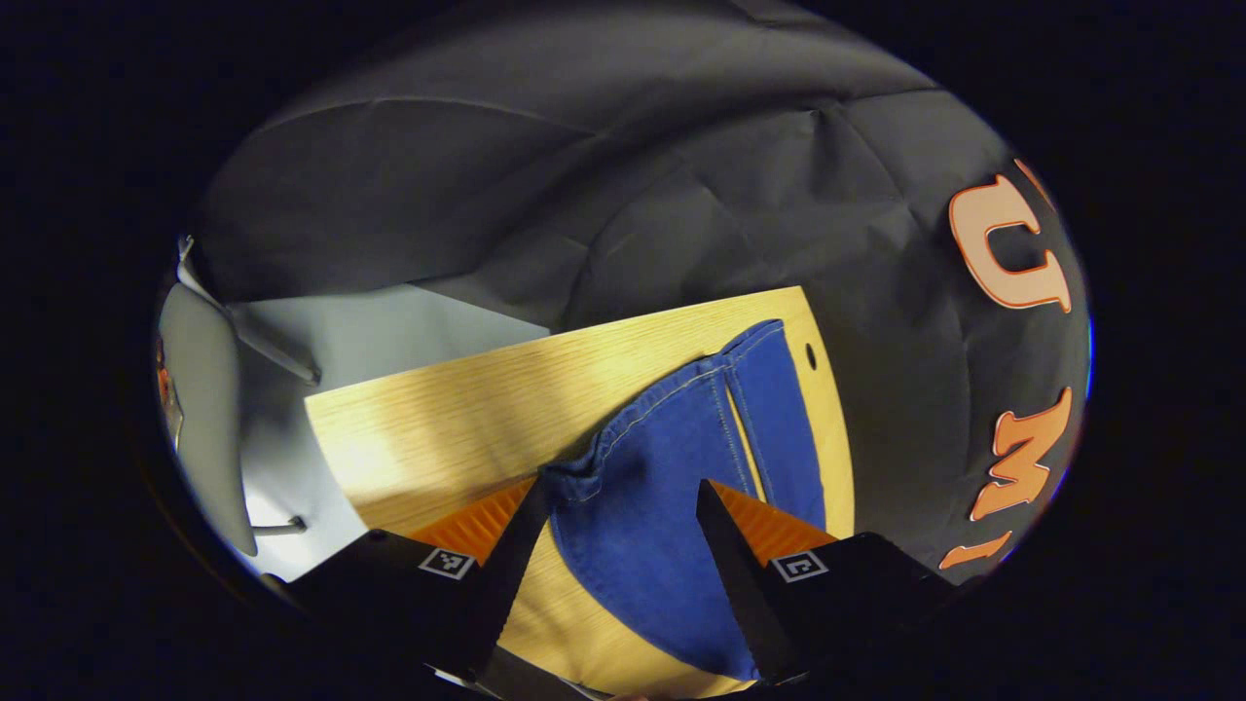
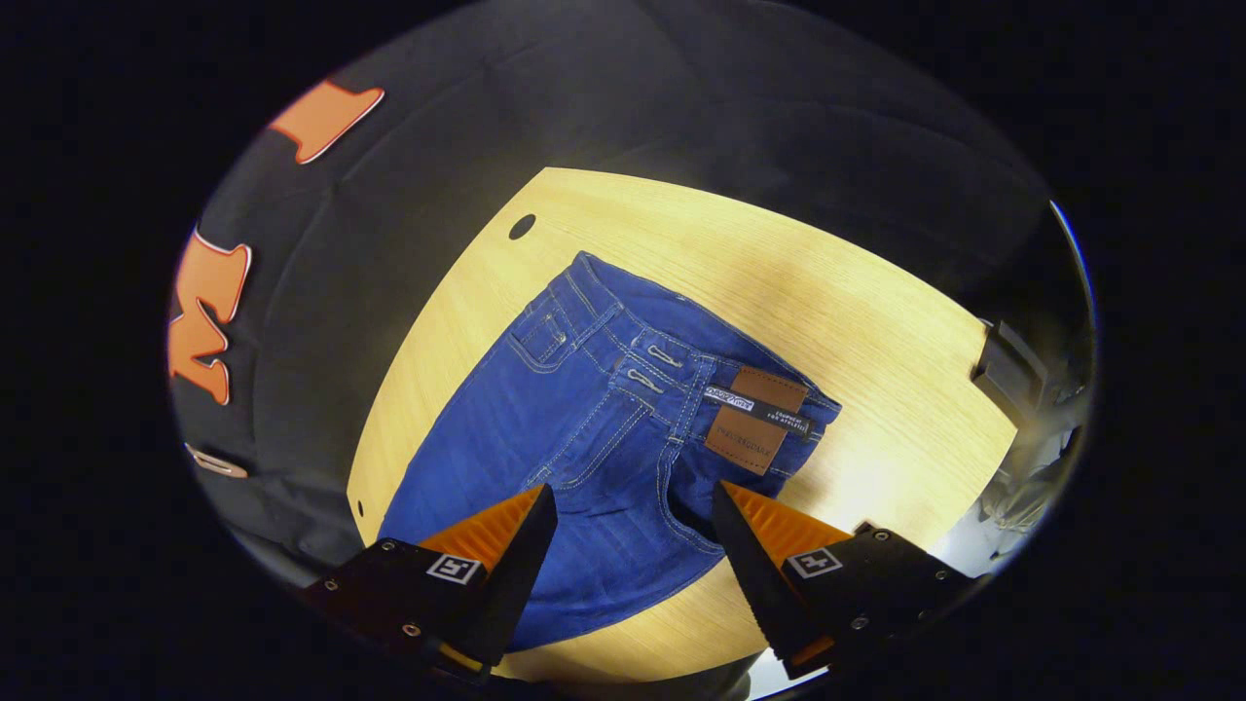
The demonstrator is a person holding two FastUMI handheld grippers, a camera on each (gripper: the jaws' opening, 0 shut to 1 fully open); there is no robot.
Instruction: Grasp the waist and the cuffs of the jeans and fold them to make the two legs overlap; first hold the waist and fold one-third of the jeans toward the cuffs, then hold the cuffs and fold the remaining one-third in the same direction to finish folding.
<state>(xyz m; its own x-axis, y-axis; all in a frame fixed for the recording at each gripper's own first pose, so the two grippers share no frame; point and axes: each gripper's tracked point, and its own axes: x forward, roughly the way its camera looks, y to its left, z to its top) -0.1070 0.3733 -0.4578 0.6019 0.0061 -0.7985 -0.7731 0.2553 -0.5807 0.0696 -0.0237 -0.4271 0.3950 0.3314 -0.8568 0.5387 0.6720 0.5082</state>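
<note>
Blue denim jeans [image 2: 594,428] flat on light wood table [image 2: 876,321], cuffs [image 1: 754,365] toward its far edge. Left hand-held gripper [image 1: 623,506] over cuffs, right hand-held gripper [image 2: 633,506] near waist [image 2: 681,375]; both agape, staged for leg-overlap fold.

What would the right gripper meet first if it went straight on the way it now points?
Most likely the blue denim jeans on the light wooden table. The right gripper stands open above them, its fingers framing the seat below the waistband. Height above the cloth is unclear.

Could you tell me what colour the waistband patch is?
Brown patch, clearest in the right gripper view.
</note>
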